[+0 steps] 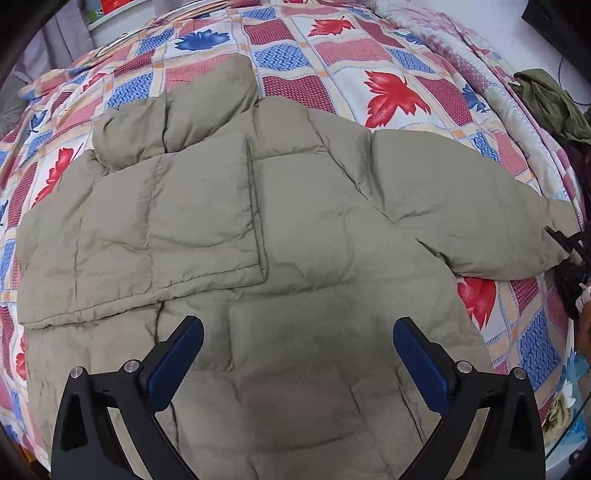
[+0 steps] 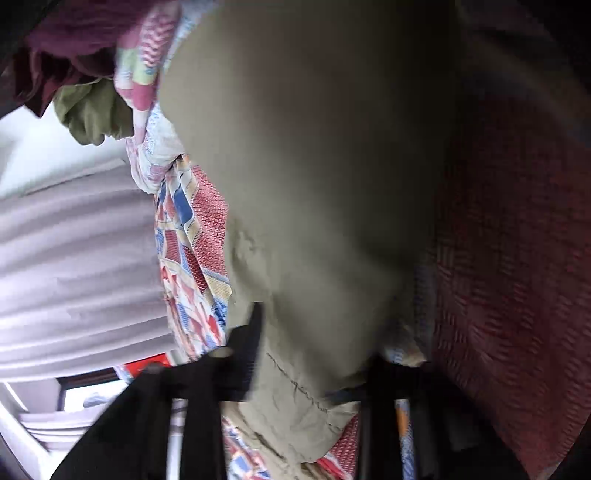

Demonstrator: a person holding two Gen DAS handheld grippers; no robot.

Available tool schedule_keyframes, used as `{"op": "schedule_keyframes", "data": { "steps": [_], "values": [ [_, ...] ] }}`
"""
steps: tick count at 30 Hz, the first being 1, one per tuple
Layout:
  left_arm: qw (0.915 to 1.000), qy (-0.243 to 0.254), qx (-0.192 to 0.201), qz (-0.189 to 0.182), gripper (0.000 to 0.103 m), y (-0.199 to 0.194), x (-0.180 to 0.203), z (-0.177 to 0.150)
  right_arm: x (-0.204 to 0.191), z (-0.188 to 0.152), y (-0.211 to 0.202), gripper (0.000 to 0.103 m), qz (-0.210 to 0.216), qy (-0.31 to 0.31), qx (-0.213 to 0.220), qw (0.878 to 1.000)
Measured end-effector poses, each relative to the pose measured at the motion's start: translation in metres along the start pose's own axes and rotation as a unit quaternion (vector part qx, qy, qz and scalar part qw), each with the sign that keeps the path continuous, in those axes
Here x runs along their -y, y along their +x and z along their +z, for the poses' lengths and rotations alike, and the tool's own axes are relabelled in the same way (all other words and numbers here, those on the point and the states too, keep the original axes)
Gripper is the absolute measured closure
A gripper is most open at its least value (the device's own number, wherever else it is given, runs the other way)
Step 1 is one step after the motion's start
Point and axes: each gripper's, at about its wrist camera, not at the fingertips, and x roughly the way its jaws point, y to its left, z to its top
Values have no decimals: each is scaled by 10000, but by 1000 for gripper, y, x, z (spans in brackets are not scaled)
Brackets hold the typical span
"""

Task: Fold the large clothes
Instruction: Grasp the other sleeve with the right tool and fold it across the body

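A khaki puffer jacket lies spread on a patchwork quilt with red and blue leaves. Its left sleeve is folded across the body, and the collar points away from me. My left gripper hovers open over the jacket's lower part, nothing between its blue pads. The right sleeve stretches out to the right, where my right gripper meets its end. In the blurred right wrist view that gripper is shut on the sleeve cuff.
An olive green garment lies bunched at the bed's far right edge, with a maroon cloth beside it. A white curtain hangs past the bed. A dark object stands at the top right.
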Motion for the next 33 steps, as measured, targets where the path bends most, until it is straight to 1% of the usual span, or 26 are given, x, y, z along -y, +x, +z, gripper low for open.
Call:
{"op": "schedule_keyframes", "data": {
  "steps": [2, 6, 9, 12, 15, 17, 19, 22, 23, 24, 25, 26, 27, 29, 31, 33],
  "values": [
    [9999, -39, 90, 71, 0, -5, -11, 2, -7, -2, 2, 94, 73, -69, 5, 9999],
    [9993, -150, 261, 213, 0, -15, -39, 5, -37, -15, 6, 95, 654, -404, -220, 9968],
    [9985, -288, 341, 308, 0, -20, -64, 6, -71, -31, 14, 95, 930, -784, -488, 9914],
    [9975, -438, 411, 367, 0, -26, -90, 6, -110, -57, 28, 95, 1156, -1285, -838, 9814],
    [9962, -564, 514, 426, 0, -34, -117, 5, -149, -96, 52, 95, 1265, -1864, -1261, 9661],
    [9952, -646, 575, 460, 0, -38, -135, 3, -174, -130, 73, 95, 1253, -2296, -1536, 9529],
    [9939, -752, 634, 508, 0, -41, -155, 2, -188, -166, 91, 95, 1154, -2727, -1776, 9385],
    [9918, -887, 684, 609, 0, -42, -187, 0, -211, -228, 128, 95, 867, -3503, -2126, 9081],
    [9913, -912, 701, 635, 0, -42, -196, -1, -216, -255, 142, 95, 719, -3821, -2241, 8937],
    [9908, -929, 715, 680, 0, -41, -206, -2, -207, -278, 149, 95, 589, -4064, -2336, 8813],
    [9904, -932, 712, 725, 0, -40, -214, -3, -207, -304, 164, 95, 423, -4337, -2456, 8659],
    [9903, -929, 700, 761, 0, -39, -222, -4, -204, -324, 173, 95, 277, -4533, -2544, 8539],
    [9902, -933, 692, 780, 0, -38, -231, -6, -197, -347, 184, 95, 76, -4768, -2627, 8388],
    [9898, -957, 685, 805, 0, -37, -247, -9, -175, -384, 203, 95, -333, -5130, -2718, 8135],
    [9893, -993, 672, 831, 0, -34, -262, -12, -139, -406, 207, 95, -661, -5239, -2802, 8017],
    [9897, -1013, 609, 813, 0, -28, -274, -15, -118, -418, 221, 95, -1000, -5240, -2825, 7973]
  ]
}}
